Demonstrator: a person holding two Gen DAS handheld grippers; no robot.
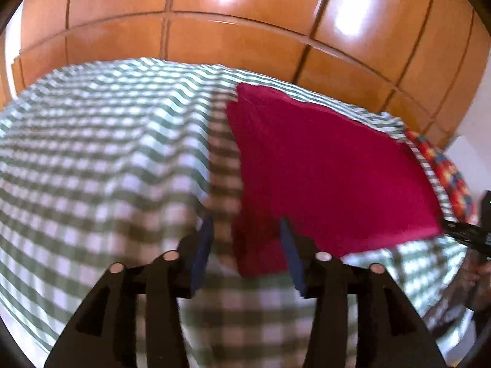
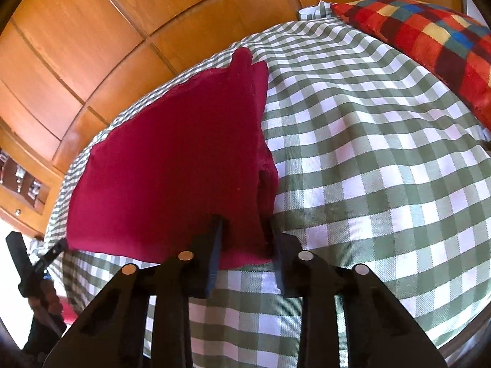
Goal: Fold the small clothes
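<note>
Left wrist view looks low across a bed (image 1: 92,153) covered in green-and-white gingham, with the left hand-held gripper (image 1: 245,248) held level just above the cloth, its two blue-padded fingers (image 1: 202,248) spread apart; the near left corner of a folded magenta garment (image 1: 322,165) sits between them, though motion blur hides whether either pad touches it. From the right wrist view, the right hand-held gripper (image 2: 245,254) points the same low way at the garment's (image 2: 172,165) near right corner, its jaws parted with the soft red edge lying in the gap, unclamped. That garment is a thick, matte knit folded into a rough rectangle, its layered edges stacked along the right side, resting on the bedspread (image 2: 368,153) toward the far left. A patchwork cushion (image 2: 429,46) of red, yellow and blue squares lies at the far right, and glossy orange wooden wardrobe panels (image 2: 107,30) rise behind the bed.
</note>
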